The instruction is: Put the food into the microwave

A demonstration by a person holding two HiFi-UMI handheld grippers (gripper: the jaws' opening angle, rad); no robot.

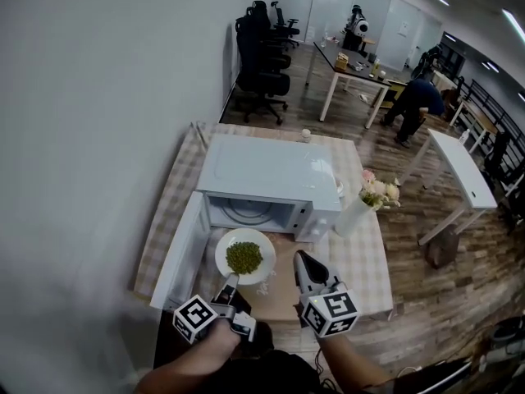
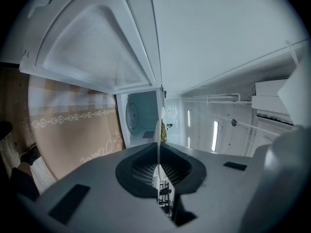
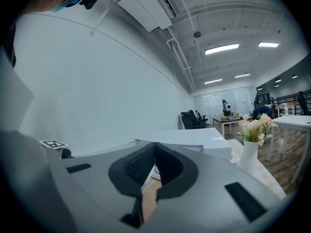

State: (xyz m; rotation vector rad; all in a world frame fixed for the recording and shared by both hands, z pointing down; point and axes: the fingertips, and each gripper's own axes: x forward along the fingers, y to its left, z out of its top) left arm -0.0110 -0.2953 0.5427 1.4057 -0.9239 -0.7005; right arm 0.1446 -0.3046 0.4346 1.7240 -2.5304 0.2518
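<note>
Plate of green food (image 1: 244, 256) pinched at near rim by left tongs (image 1: 230, 281), just left of shut, empty right tongs (image 1: 301, 258). Keep level, slide straight ahead into open microwave (image 1: 271, 183).

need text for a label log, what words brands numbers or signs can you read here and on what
No text here can be read.
On the brown mat: a pale cursive word, too blurred to read.
On the left gripper and right gripper: cubes with black-and-white square markers, no letters or digits.
On the microwave and the plate: no print visible.
</note>
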